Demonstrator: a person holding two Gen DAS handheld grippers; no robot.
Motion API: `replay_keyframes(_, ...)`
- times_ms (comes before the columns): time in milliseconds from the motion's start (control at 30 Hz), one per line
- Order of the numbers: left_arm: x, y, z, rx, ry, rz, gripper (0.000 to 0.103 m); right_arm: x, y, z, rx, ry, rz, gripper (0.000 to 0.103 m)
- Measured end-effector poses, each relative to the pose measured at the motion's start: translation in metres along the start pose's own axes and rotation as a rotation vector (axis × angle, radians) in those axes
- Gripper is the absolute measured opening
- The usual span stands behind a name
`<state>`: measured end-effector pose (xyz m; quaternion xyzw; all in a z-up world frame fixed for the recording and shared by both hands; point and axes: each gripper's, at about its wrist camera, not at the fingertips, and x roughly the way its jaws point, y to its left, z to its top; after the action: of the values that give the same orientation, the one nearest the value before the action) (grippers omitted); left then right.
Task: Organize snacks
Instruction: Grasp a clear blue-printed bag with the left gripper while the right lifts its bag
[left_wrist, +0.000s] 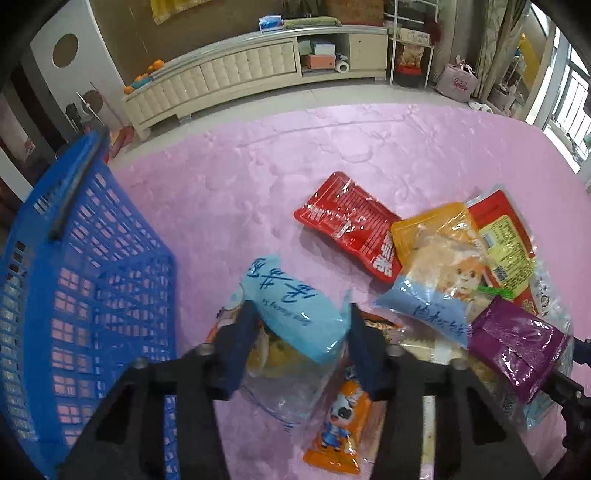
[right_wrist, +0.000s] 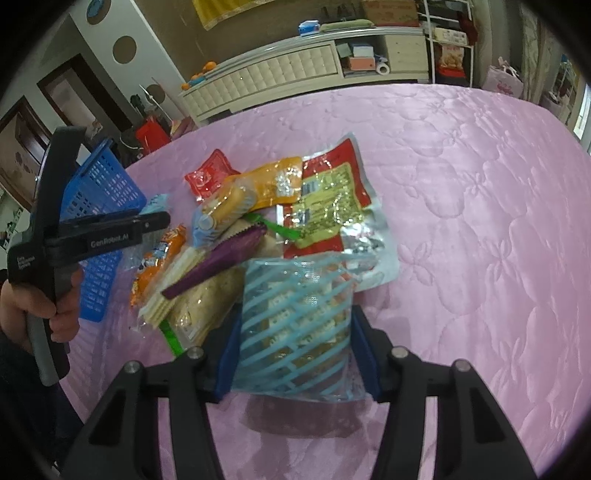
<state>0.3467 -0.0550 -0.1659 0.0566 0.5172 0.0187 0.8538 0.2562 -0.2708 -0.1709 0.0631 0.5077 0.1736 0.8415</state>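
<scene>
**Two packets gripped, basket waiting**

Pink quilted fabric covers the surface (left_wrist: 295, 155), with a long cream cabinet (left_wrist: 236, 70) across the top of both views. In the left wrist view the left gripper (left_wrist: 299, 325) has its jaws closed on a light blue packet with handwriting (left_wrist: 295, 306), low in the middle of the frame; the blue mesh basket (left_wrist: 92, 266) fills the left side, just beside it. To the right lies the loose pile: a red packet (left_wrist: 347, 225), an orange-and-clear packet (left_wrist: 443, 254), a purple packet (left_wrist: 517, 343), and an orange cartoon packet (left_wrist: 343, 417) at the bottom.

In the right wrist view the right gripper (right_wrist: 295, 332) clamps a blue-striped packet (right_wrist: 295, 325), lower centre, at the near edge of the pile. A hand (right_wrist: 55, 306) holds the other tool at far left.

Judging by this, the step is picking snacks for the basket. Next, each packet needs lifting clear of its neighbours, carrying over the basket rim, and only then releasing.
</scene>
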Motion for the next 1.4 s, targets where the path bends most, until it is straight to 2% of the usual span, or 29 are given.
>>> replay_keyframes(33, -0.001, -0.003, 0.0, 0.01, -0.008, 0.005, 0.03, -0.002, 0.0, 0.0, 0.002, -0.003, 0.0, 0.059)
replay_keyframes(133, -0.016, -0.005, -0.002, 0.034, -0.049, 0.024, 0.02, -0.01, 0.0, -0.002, 0.005, -0.012, -0.003, 0.059)
replay_keyframes(300, -0.036, 0.003, -0.01, -0.009, -0.079, -0.019, 0.017, -0.028, 0.002, -0.003, 0.007, -0.039, -0.011, 0.059)
replay_keyframes(433, -0.056, 0.012, -0.024, -0.033, -0.1, -0.091, 0.016, -0.04, 0.008, -0.003, 0.004, -0.058, -0.016, 0.059)
replay_keyframes(633, -0.095, 0.004, -0.042, -0.031, -0.143, -0.123, 0.016, -0.063, 0.025, -0.006, -0.01, -0.091, -0.018, 0.059)
replay_keyframes(900, -0.15, 0.02, -0.06, -0.043, -0.217, -0.177, 0.016, -0.095, 0.058, -0.001, -0.054, -0.134, -0.013, 0.059)
replay_keyframes(1100, -0.178, 0.038, -0.066, -0.047, -0.269, -0.187, 0.016, -0.111, 0.091, 0.009, -0.1, -0.169, -0.009, 0.059)
replay_keyframes(1400, -0.208, 0.079, -0.07, -0.063, -0.312, -0.199, 0.016, -0.105, 0.137, 0.03, -0.154, -0.177, 0.022, 0.059)
